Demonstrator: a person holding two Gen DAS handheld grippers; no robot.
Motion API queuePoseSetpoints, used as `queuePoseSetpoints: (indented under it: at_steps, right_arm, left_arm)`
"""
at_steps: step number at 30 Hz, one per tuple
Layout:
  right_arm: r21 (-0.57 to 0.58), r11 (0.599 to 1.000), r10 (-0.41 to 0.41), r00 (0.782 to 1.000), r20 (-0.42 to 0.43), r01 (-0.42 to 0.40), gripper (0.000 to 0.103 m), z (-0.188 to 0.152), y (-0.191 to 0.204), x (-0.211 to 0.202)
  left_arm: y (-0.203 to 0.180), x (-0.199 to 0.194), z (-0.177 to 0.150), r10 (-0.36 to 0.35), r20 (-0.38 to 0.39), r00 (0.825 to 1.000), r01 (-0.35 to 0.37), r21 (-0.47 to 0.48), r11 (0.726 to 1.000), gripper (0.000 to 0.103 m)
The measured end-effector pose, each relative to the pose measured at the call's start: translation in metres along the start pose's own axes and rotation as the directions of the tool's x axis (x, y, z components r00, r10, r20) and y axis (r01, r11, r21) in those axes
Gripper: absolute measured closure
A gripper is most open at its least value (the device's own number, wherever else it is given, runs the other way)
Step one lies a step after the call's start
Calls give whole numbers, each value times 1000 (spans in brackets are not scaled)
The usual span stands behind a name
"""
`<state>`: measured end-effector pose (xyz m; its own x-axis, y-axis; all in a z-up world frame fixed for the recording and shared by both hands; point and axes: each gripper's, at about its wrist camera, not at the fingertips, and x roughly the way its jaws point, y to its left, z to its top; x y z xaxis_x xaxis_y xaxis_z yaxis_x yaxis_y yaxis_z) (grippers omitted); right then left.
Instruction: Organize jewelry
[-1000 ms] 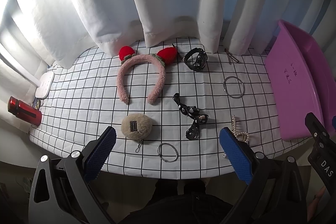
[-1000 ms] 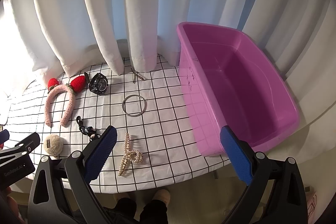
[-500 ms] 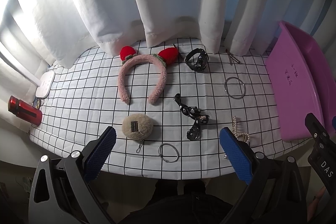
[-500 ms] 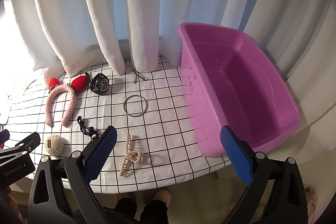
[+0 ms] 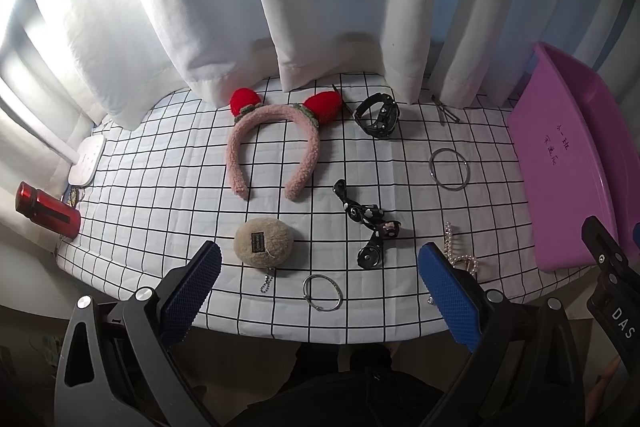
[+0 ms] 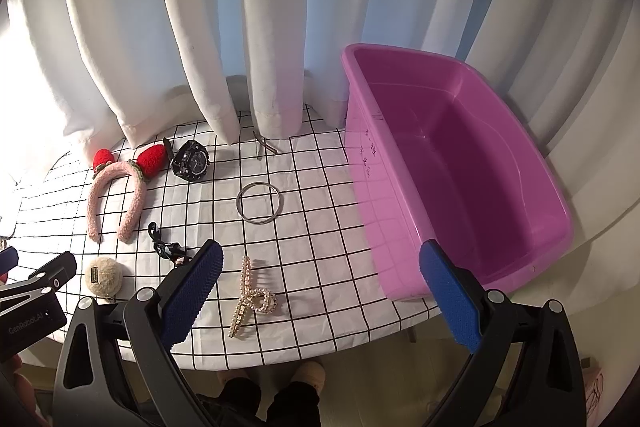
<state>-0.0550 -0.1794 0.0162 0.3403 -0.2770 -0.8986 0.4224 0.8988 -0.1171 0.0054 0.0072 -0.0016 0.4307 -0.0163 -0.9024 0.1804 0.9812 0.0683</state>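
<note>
Both grippers, left gripper [image 5: 318, 289] and right gripper [image 6: 320, 289], are hovering wide open, empty, near the pearl hair clip [image 6: 250, 297] beside the pink bin [image 6: 460, 179].

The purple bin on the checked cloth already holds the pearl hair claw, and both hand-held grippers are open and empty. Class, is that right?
Not quite. The purple bin holds nothing; the right wrist view shows the pearl hair claw lying on the checked cloth. The left hand-held gripper and right hand-held gripper are indeed open and empty.
</note>
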Motion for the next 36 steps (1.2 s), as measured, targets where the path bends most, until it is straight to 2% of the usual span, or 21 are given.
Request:
queuePoseSetpoints:
  at_steps: [20,28,36]
  right_arm:
    - [0,1000,14,1000,-9,-14,9,-1,2,5]
    - [-6,997,76,993,-90,-77,9,-16,10,33]
    - [-12,990,139,971,-192,-144,9,-47,29,70]
  left_arm:
    - [6,9,4,6,-18,1000,-6,-10,1000,6]
    - [20,33,-4,-8,-75,997,5,-41,999,6]
    - [72,78,-32,-27,-130,991,9,-136,991,6]
